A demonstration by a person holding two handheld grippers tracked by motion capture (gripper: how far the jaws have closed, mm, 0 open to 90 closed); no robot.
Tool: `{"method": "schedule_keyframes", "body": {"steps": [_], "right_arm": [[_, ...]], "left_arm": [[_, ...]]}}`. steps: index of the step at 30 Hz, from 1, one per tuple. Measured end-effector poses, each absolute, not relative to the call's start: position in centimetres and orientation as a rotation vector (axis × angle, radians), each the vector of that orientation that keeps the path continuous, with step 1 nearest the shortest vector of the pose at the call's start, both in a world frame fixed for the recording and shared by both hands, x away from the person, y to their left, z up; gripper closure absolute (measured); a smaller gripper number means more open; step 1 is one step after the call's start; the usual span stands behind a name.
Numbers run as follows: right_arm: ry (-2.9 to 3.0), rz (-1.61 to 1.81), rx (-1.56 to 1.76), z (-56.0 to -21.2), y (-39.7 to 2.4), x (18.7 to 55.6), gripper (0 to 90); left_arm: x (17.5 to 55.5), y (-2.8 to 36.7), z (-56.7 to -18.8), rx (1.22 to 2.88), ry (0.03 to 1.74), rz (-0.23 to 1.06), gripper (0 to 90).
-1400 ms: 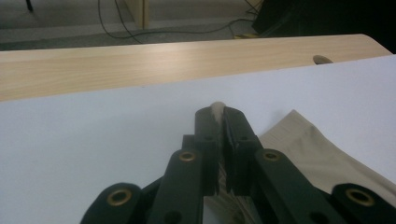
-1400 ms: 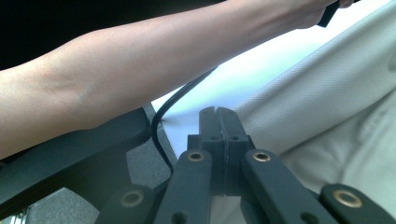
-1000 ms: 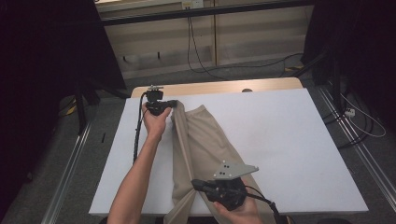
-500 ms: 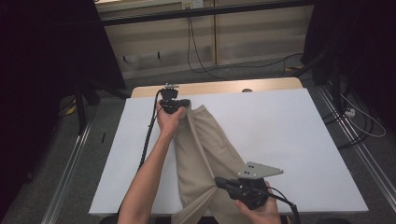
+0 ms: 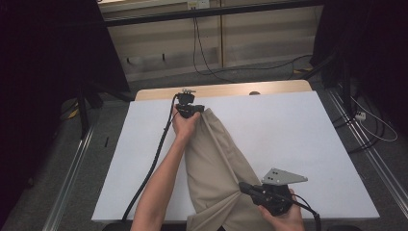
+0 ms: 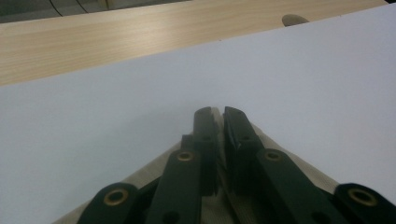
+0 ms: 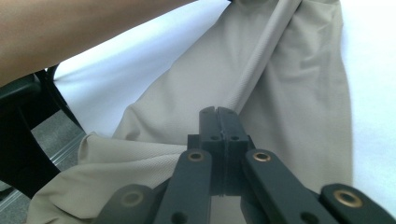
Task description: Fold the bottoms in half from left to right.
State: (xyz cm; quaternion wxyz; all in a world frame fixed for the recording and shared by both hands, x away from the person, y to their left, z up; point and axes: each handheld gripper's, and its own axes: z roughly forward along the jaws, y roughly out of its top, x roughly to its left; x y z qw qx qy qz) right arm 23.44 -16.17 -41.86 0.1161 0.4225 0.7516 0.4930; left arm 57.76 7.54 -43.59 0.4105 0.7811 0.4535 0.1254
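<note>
High view shows both tongs, left tongs (image 5: 204,110) and right tongs (image 5: 244,187), clamped on the beige cloth (image 5: 216,168), now shifted rightward since a second ago, stretching it diagonally over the white surface (image 5: 298,134).

I see a rectangular table with a pale wooden top (image 5: 226,90), most of it covered by a smooth white sheet (image 5: 288,130). A strip of bare wood shows beyond the sheet's far edge, with a small round hole (image 5: 254,93) in it. On the sheet lies a beige woven cloth (image 5: 216,163), stretched from near the far edge, left of the hole, to the near edge, where it hangs over.
</note>
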Motion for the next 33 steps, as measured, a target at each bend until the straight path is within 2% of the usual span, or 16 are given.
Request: {"method": "schedule_keyframes", "body": {"steps": [15, 20, 23, 27, 33], "right_arm": [[2.157, 1.356, 1.311, -42.8, -19.3, 23.4, 90.0], [2.181, 1.297, 1.327, -43.3, -19.7, 23.5, 90.0], [2.192, 1.237, 1.31, -43.6, -19.8, 23.6, 90.0], [2.182, 1.197, 1.35, -44.1, -20.5, 24.0, 90.0], [2.195, 1.082, 1.359, -44.7, -20.7, 24.2, 90.0]], "left_arm": [[58.1, 4.8, -44.7, 2.008, 1.118, 0.331, 80.5], [58.3, 4.3, -44.9, 2.012, 1.097, 0.298, 73.7], [58.0, 4.2, -44.8, 2.007, 1.073, 0.296, 64.1], [57.5, 4.4, -44.1, 1.984, 1.078, 0.294, 44.0], [55.3, 5.5, -42.9, 1.979, 1.027, 0.333, 32.1]]}}
